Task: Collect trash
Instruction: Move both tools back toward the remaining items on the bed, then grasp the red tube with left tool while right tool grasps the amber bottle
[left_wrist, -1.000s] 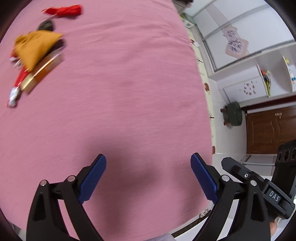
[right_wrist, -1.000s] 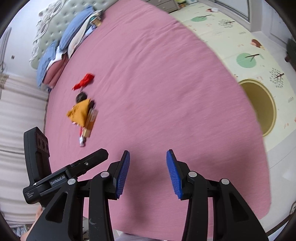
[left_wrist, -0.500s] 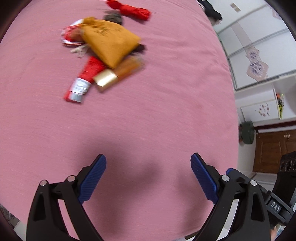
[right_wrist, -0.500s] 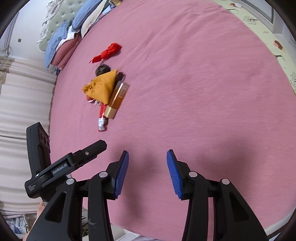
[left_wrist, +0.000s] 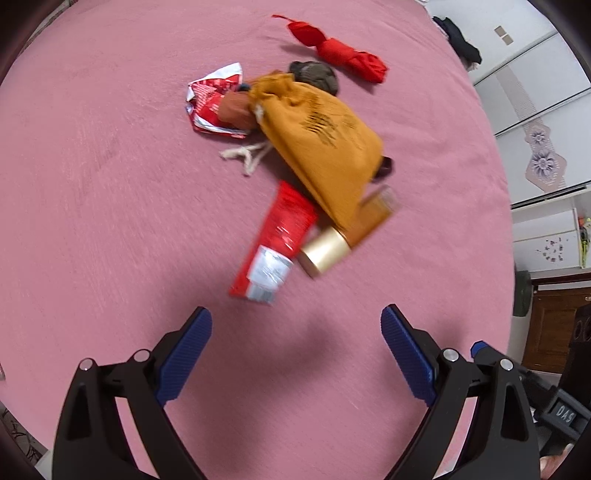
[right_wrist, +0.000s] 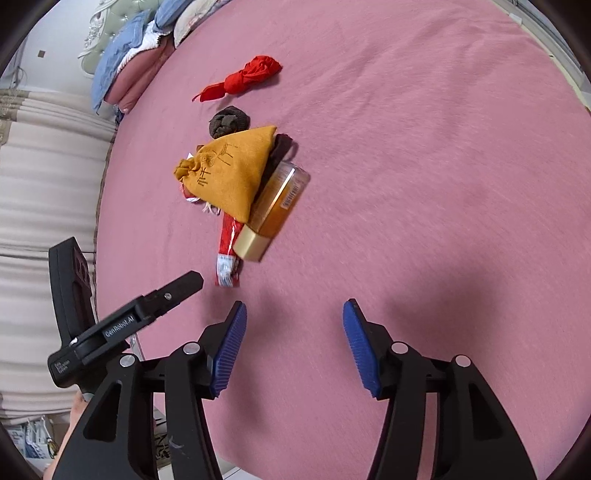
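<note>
While I hang over the pink bed (left_wrist: 110, 184), both my claws are empty. My left claw (left_wrist: 295, 354) is spread wide with nothing in it. My right claw (right_wrist: 293, 345) has just been opening, and nothing is between its pads either.

All the trash sits in one pile, well away from the edges of the bed. I see a red tube (left_wrist: 275, 243), a gold-capped bottle (right_wrist: 275, 206), a torn red wrapper (left_wrist: 212, 99) and a yellow cloth bag (left_wrist: 321, 140) lying on top of them. A dark sock ball (right_wrist: 229, 120) and a red cloth (right_wrist: 247, 79) lie just past the pile, toward the pillows (right_wrist: 125, 66).

I think nothing is picked up yet. The red tube is nearest my left claw, so I could grab that first.
</note>
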